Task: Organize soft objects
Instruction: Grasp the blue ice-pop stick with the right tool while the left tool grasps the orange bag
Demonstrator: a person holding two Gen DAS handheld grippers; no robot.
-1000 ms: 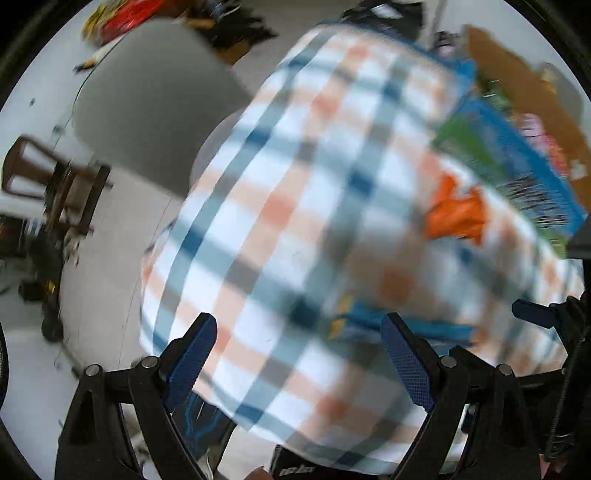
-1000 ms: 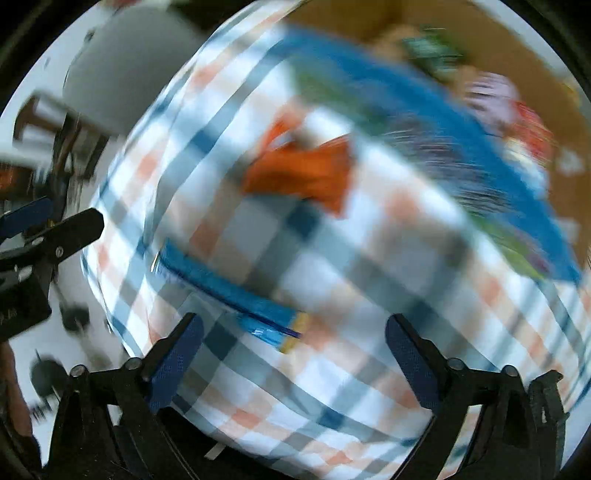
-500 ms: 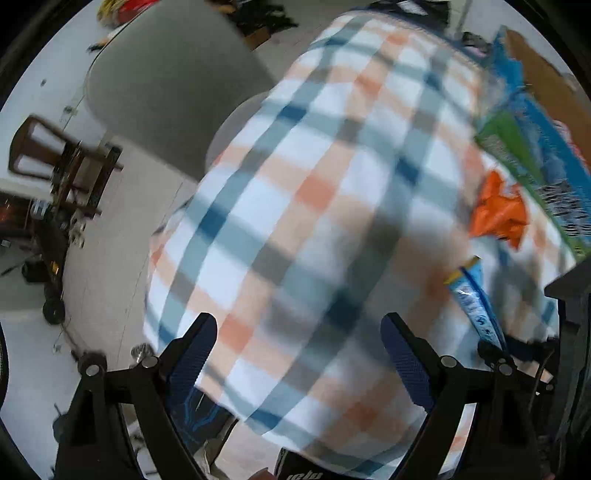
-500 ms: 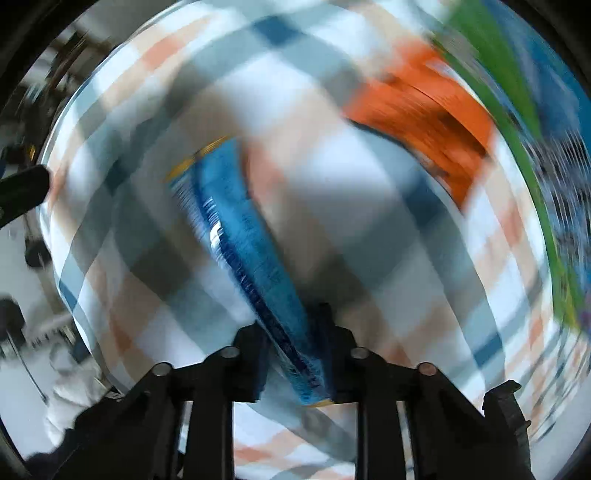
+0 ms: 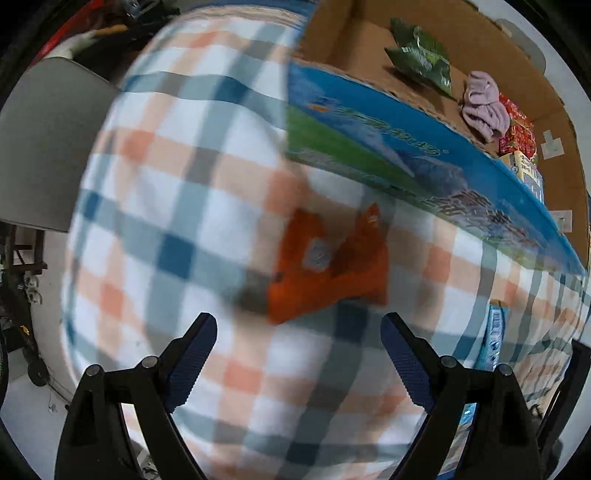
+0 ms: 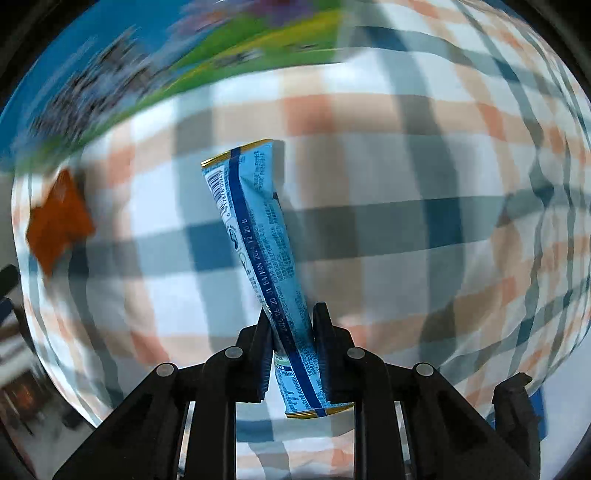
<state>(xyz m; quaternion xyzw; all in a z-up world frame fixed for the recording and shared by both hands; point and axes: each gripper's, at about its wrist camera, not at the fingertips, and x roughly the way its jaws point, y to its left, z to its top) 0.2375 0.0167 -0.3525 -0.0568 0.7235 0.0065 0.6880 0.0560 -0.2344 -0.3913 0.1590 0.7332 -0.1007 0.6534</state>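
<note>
My right gripper (image 6: pixel 291 325) is shut on a long blue snack packet (image 6: pixel 258 236) and holds it up above the checked tablecloth (image 6: pixel 406 184). The packet also shows at the right edge of the left wrist view (image 5: pixel 493 339). An orange packet (image 5: pixel 332 266) lies on the cloth just ahead of my left gripper (image 5: pixel 297 332), which is open and empty; it also shows at the left of the right wrist view (image 6: pixel 57 221). A cardboard box (image 5: pixel 369 33) with a blue and green printed side (image 5: pixel 388 155) stands behind it and holds a green packet (image 5: pixel 421 55), a pink cloth (image 5: pixel 484 110) and red packets (image 5: pixel 517 133).
A grey chair (image 5: pixel 48 147) stands to the left of the table. Dark furniture and clutter (image 5: pixel 18 277) stand on the floor at the far left. The box's printed side also fills the upper left of the right wrist view (image 6: pixel 110 74).
My right gripper closed on the blue packet and lifted it off the cloth. My left gripper swung right, toward the orange packet and the box, and stayed open.
</note>
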